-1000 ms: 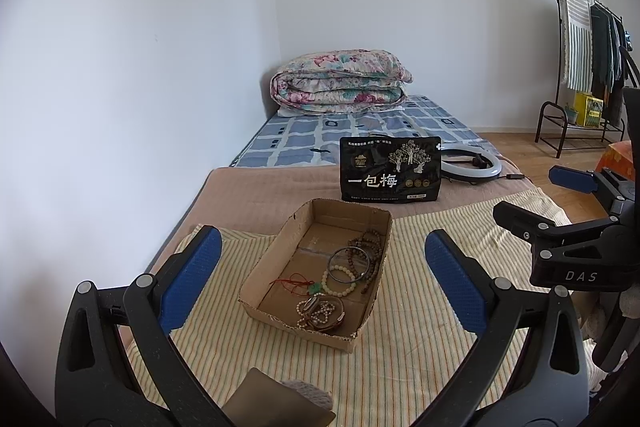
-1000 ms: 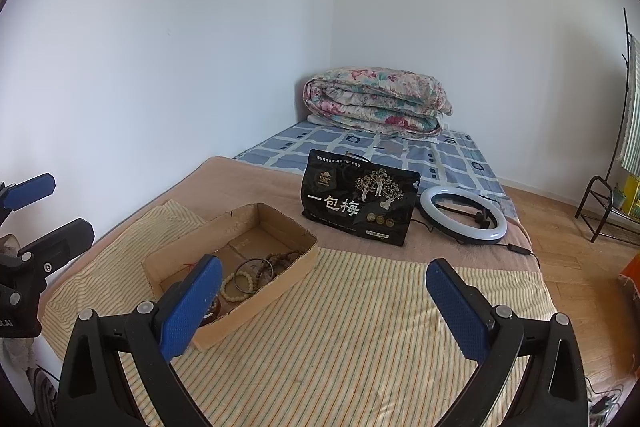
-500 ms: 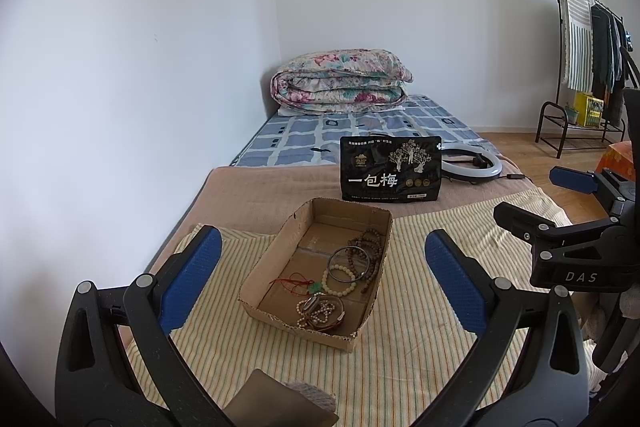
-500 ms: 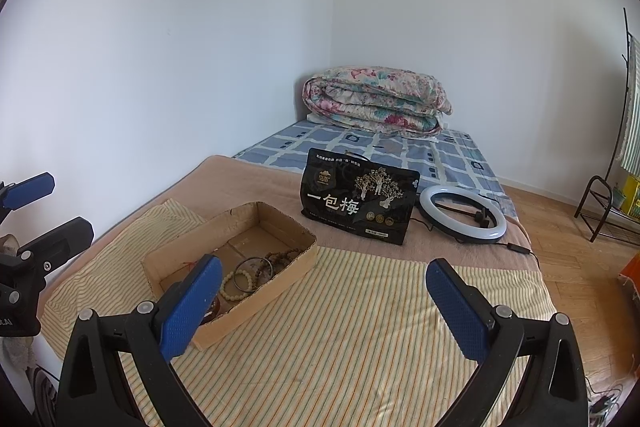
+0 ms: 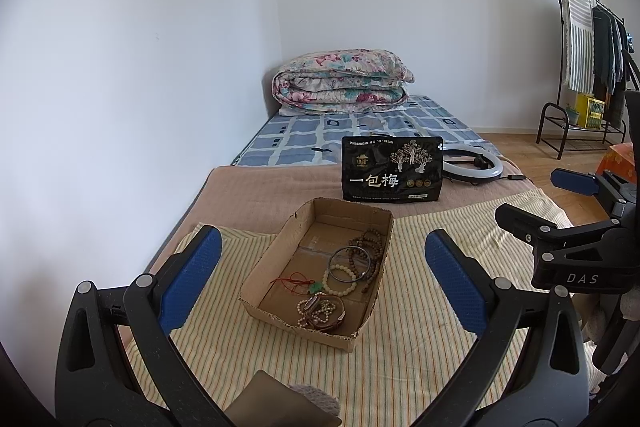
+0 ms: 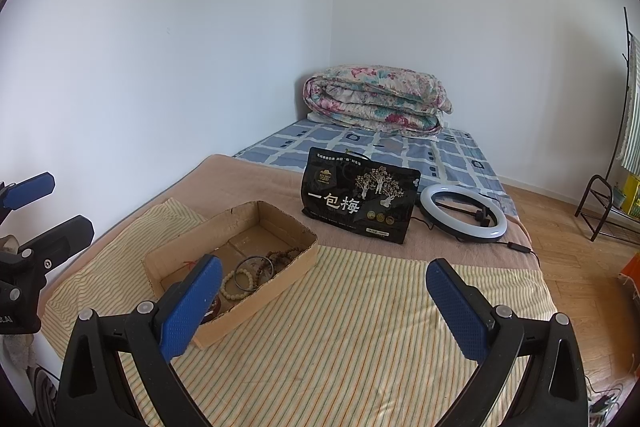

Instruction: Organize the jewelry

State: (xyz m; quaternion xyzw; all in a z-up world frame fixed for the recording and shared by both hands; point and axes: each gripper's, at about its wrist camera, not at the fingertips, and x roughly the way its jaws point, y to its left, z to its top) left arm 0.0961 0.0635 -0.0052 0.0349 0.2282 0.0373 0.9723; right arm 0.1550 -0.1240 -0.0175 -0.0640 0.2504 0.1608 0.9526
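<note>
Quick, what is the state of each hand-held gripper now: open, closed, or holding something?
Left hand-held gripper: open, holding nothing, above the cardboard box.
Right hand-held gripper: open, holding nothing.

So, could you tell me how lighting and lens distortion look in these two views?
Left wrist view: even daylight, soft shadows, sharp cardboard box, walls bowed by fisheye, dark corner vignette. Right wrist view: same soft light, ring light glowing white without glare, edges curved.
</note>
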